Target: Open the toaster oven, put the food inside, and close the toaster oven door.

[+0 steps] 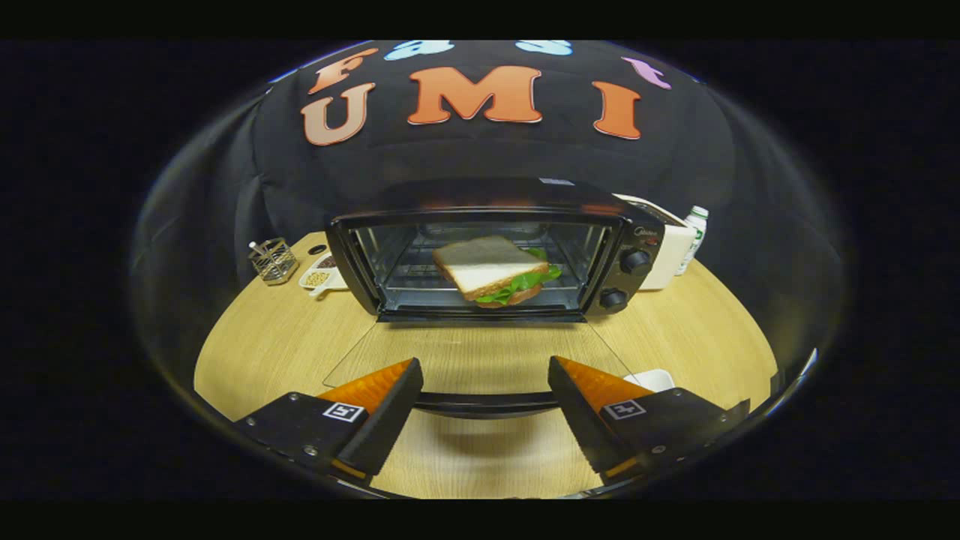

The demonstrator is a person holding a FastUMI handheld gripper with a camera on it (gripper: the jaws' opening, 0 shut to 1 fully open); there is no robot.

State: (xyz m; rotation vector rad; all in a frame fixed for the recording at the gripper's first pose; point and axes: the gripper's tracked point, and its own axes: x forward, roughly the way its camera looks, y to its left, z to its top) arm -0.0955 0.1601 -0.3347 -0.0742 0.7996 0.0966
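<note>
Pale wood-grain table (480, 465) carries everything. Nearest, the claw (486, 405) stands wide open and holds nothing; the dark bar handle (486, 403) of the lowered glass oven door (480, 360) runs across the gap between its fingers, touching neither as far as I can tell. At 1 o'clock, just behind the right finger, a small white dish (652, 379) sits on the table beside the door.

Beyond the door, at 12 o'clock, the black toaster oven (622, 247) stands open with the sandwich of white bread, green lettuce and a brown lower slice (495, 271) on its wire rack, tilted, its lettuce edge toward the opening.

Closing looks like the remaining step. The door is probably light, stiff and hinged at its far edge; the handle is the place to take hold or lift from beneath, though its smooth bar may slip. The sandwich's front edge may catch the door.

Farther off: a wire basket (274, 260) and white snack tray (321, 276) at 10 o'clock, a white box (671, 255) and a white bottle (694, 236) at 2 o'clock, all clear of the door's swing.
</note>
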